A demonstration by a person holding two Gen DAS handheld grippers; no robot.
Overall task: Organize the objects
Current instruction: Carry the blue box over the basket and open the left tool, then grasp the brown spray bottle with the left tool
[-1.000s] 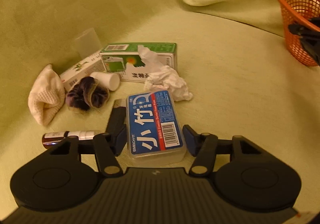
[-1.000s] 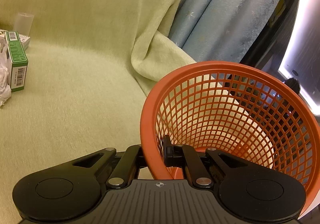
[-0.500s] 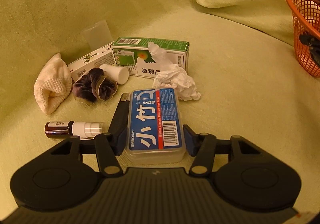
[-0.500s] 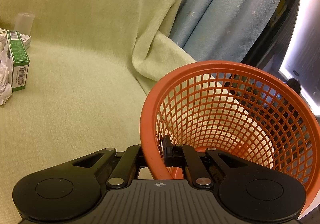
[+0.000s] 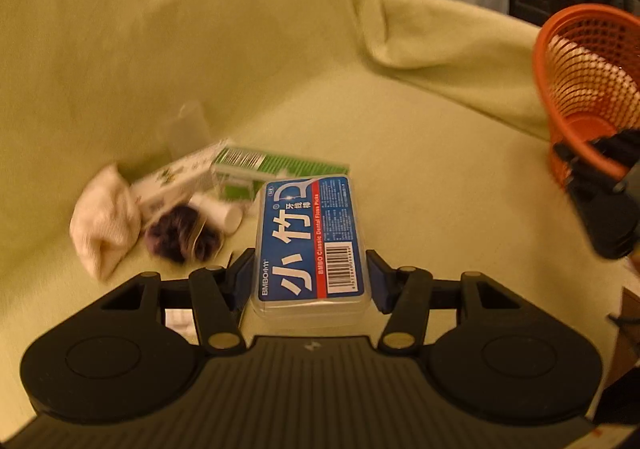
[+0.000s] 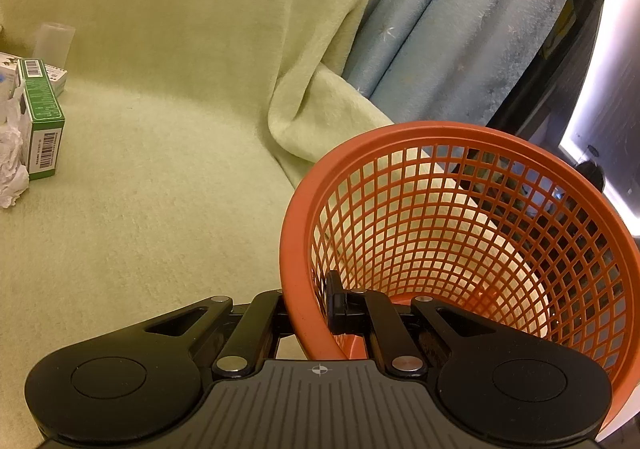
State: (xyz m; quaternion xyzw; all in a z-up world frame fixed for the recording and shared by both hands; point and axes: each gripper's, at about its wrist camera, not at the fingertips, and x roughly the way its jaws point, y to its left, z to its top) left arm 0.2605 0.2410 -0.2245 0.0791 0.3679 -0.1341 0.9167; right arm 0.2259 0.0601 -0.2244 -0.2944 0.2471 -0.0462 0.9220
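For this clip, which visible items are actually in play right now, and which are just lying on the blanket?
In play:
- dental floss pick box, clamped in left gripper
- orange mesh basket, rim pinched by right gripper

Lying about:
- green carton
- crumpled tissue
- white cloth
- purple scrunchie
- clear plastic cup
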